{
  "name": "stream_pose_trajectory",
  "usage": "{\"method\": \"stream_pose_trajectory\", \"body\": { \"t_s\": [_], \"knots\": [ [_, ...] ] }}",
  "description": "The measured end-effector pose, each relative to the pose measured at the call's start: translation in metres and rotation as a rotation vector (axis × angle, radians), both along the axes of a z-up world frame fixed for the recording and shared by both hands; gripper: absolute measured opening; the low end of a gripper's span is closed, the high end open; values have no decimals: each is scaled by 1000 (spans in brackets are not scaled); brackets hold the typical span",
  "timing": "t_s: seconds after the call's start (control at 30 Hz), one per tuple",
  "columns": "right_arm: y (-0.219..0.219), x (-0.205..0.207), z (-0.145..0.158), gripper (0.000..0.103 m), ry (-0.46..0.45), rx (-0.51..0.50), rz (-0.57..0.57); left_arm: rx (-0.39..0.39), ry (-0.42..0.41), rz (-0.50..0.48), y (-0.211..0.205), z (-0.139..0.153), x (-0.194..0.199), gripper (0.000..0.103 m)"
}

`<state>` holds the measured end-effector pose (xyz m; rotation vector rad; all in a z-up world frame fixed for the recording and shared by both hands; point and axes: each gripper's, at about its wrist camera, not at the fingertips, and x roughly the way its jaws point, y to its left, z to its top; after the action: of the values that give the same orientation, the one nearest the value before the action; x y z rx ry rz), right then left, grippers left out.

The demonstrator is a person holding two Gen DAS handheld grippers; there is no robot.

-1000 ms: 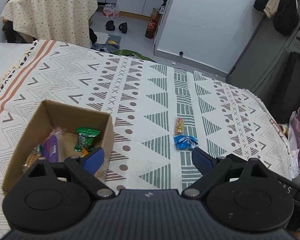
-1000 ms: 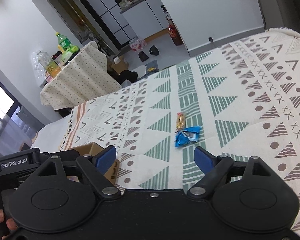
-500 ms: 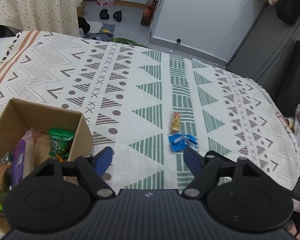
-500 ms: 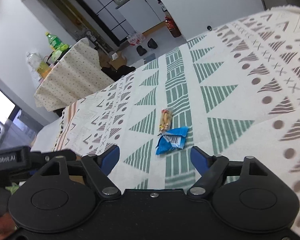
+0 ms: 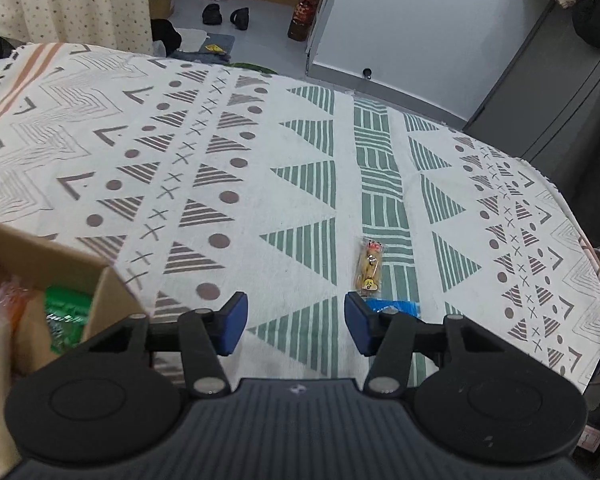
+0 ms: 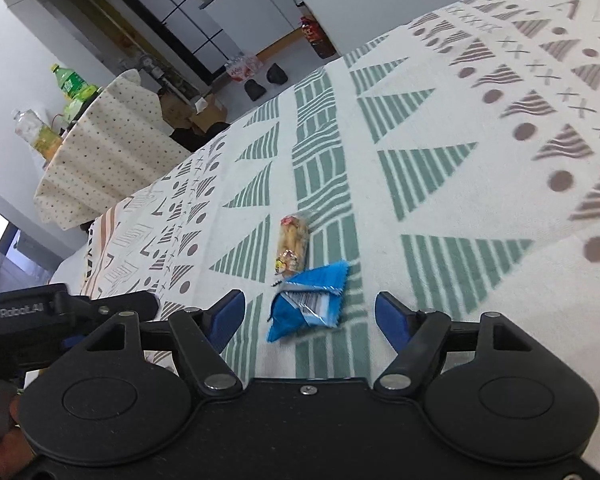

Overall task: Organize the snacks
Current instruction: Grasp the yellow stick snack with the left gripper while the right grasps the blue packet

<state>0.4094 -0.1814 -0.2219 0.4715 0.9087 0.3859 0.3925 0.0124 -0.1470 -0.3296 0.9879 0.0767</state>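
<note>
Right below our right gripper (image 6: 309, 316), jaws wide apart, lies the blue packet (image 6: 306, 306) between the tips, lined up for a pinch. Left gripper (image 5: 292, 322) hangs empty, jaws apart, beside the cardboard box (image 5: 100, 300); the yellow snack (image 6: 291, 247) waits just beyond.

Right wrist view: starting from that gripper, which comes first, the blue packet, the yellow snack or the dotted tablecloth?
1. blue packet, between the right gripper's open fingers.
2. yellow snack, just beyond it on the blanket.
3. dotted tablecloth, far left across the room.
</note>
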Motion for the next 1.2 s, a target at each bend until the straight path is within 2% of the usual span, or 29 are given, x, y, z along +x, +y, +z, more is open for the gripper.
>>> {"method": "stream_pose_trajectory", "body": {
  "t_s": [0.1,0.17,0.2,0.3,0.33,0.8,1.13,1.2],
  "knots": [
    [8,10,-3,65,-3,-9,14,-3,4,-13,-3,-8,8,53],
    [12,14,-8,48,-2,-33,21,-7,3,-19,-3,-11,13,53],
    [13,15,-8,43,-5,-54,24,-7,0,-22,-4,-12,15,53],
    [11,17,-8,38,-8,-60,41,-9,1,-30,-6,-18,22,53],
    [11,18,-7,32,-9,-58,42,-11,2,-33,-7,-21,24,53],
    [-18,23,-4,31,0,-31,2,-59,-31,-66,-37,-50,50,53],
    [-29,29,-3,31,-6,-37,-37,-51,-28,-94,-54,-62,59,52],
    [-31,30,-4,31,-6,-38,-41,-21,-23,-91,-59,-65,62,42]
  ]
}}
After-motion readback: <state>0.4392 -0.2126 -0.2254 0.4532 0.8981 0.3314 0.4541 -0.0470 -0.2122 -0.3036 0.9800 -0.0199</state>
